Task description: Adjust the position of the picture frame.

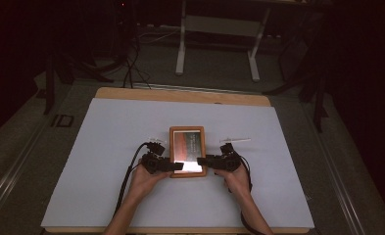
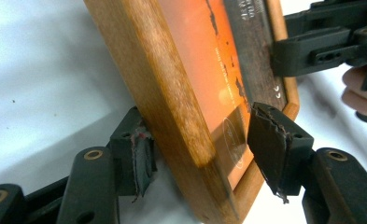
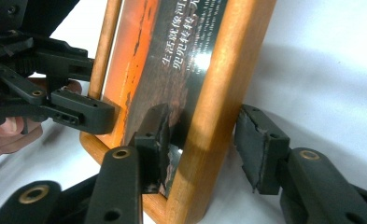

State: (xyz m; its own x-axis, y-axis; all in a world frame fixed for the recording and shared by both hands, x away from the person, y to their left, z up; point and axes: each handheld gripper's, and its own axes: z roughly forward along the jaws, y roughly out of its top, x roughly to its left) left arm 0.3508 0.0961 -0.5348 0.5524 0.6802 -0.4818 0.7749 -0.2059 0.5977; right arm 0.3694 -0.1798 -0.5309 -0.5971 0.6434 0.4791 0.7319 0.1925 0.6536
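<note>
Wooden picture frame (image 1: 187, 150) lies mid white sheet (image 1: 107, 161). Step: bracing to grip its side rails near the bottom end. L gripper (image 2: 200, 154) straddles the left rail, R gripper (image 3: 202, 149) the right; both sets of jaws apart, pads not yet pressing. Next: pinch both evenly, then lift level.

Both forearms reach in from the near edge, converging. The left gripper (image 1: 176, 166) points inward to the right, the right gripper (image 1: 202, 160) inward to the left; each has its jaws partly parted, tips nearly facing.
</note>
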